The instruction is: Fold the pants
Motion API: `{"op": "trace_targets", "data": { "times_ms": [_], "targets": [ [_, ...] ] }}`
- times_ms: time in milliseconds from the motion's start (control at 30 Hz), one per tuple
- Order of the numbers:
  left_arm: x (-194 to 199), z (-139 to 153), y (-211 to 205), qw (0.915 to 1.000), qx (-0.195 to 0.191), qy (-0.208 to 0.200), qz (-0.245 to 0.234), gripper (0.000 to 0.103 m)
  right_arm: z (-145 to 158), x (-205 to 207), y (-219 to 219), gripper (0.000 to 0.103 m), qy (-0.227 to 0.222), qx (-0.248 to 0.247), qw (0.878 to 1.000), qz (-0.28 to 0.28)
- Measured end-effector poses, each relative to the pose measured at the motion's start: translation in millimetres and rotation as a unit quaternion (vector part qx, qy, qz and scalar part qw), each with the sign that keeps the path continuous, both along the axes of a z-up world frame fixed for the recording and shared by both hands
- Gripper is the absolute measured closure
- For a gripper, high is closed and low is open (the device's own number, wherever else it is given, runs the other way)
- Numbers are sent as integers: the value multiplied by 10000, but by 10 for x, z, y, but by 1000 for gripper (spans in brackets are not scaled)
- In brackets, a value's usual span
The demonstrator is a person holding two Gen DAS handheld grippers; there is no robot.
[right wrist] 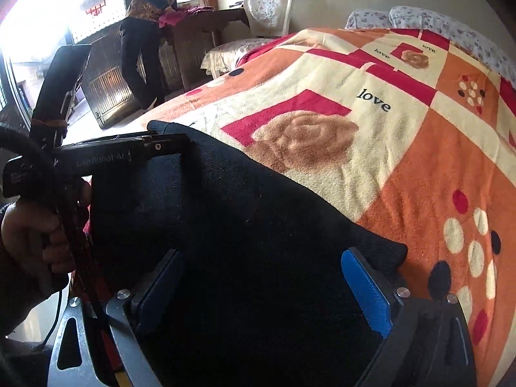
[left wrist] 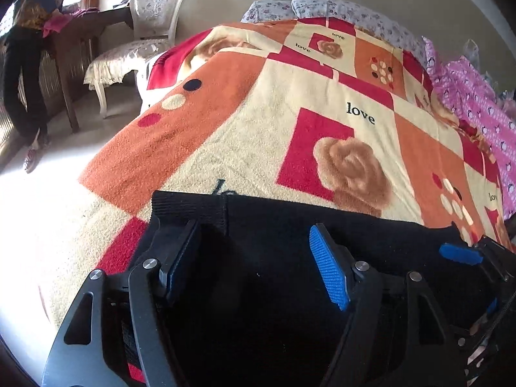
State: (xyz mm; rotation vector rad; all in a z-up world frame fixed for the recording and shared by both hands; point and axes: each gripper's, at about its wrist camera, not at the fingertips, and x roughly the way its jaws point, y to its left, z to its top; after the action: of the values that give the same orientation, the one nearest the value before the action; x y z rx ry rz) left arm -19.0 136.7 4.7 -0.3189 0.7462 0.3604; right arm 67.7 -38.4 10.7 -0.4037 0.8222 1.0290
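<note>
- Black knit pants (left wrist: pixel 322 232) lie on a bed (left wrist: pixel 258 129); soft, light, floppy.
- Left tongs (left wrist: pixel 254 264) and right tongs (right wrist: pixel 267 293) gape wide over them.
- Best pinched at the ribbed edge.

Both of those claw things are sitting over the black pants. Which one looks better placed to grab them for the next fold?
Probably the left gripper: the ribbed corner of the black pants lies just ahead of its open fingers. The right gripper, also open, sits over the far edge of the pants with the blanket beyond. It's a close call.

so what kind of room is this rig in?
Most likely a home bedroom: a bed under a patterned blanket, pillows at its head, and an ornate white chair by a desk near the window.
</note>
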Motion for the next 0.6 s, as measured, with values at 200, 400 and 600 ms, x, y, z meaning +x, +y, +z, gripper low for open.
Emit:
{"op": "trace_targets", "data": {
  "times_ms": [200,400,600],
  "targets": [
    [-326,330,-356,9964,94,-834,-153,34,46,-26,-45,21,-179,98,9998,-43],
    [-97,-69,-473,9989,-82,-65,-454,34,76,-232,-291,19,154,242,9991,-299],
    [-106,5,-527,9991,61,-167,-385,33,47,-307,-269,16,-112,258,9993,-229]
  ]
}}
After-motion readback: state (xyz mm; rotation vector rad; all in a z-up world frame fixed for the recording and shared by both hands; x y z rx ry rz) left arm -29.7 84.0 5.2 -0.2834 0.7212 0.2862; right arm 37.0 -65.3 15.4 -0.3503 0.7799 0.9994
